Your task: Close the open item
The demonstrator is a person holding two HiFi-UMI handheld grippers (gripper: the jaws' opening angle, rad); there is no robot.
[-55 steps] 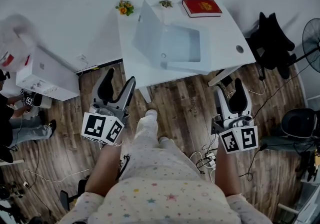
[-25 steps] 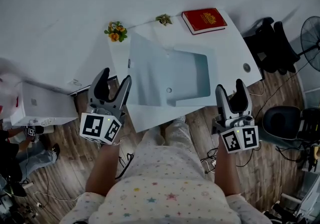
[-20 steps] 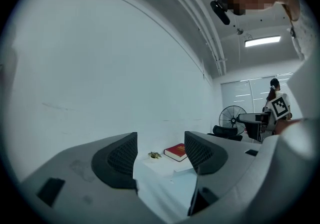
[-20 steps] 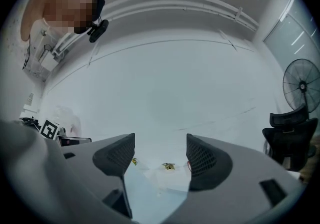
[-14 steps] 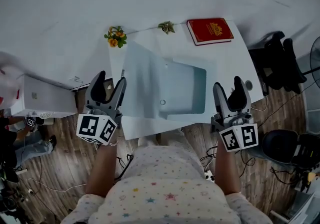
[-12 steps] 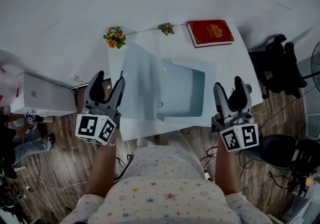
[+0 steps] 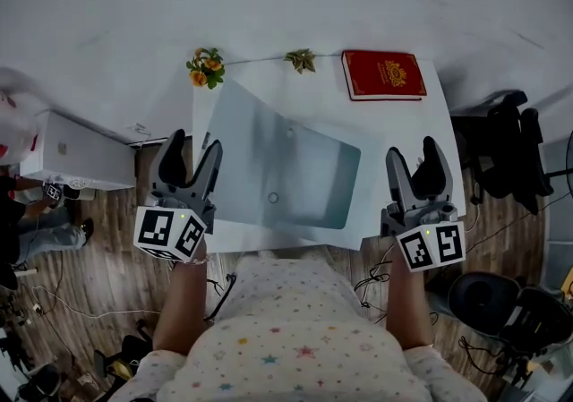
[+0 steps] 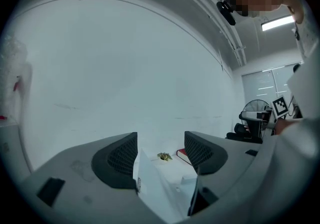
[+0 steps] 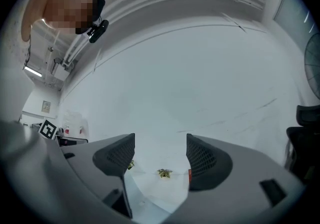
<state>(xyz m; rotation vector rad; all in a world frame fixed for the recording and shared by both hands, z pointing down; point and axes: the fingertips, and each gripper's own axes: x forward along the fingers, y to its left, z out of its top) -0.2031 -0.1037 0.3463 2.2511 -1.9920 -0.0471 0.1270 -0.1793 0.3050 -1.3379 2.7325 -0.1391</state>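
Note:
An open white box lies on the white table, its lid tilted up at the left side. My left gripper is open just off the table's left edge, beside the lid. My right gripper is open over the table's near right corner, to the right of the box. In the left gripper view the lid rises between and beyond the open left gripper. In the right gripper view the box shows low beyond the open right gripper. Neither gripper holds anything.
A red book, a small dried plant and orange flowers sit along the table's far edge. A white case stands on the floor at left. A black chair is at right. Cables lie on the wooden floor.
The table and box have come closer as the person stepped up to them. Both grippers now flank the box at the table's near edge, still open.

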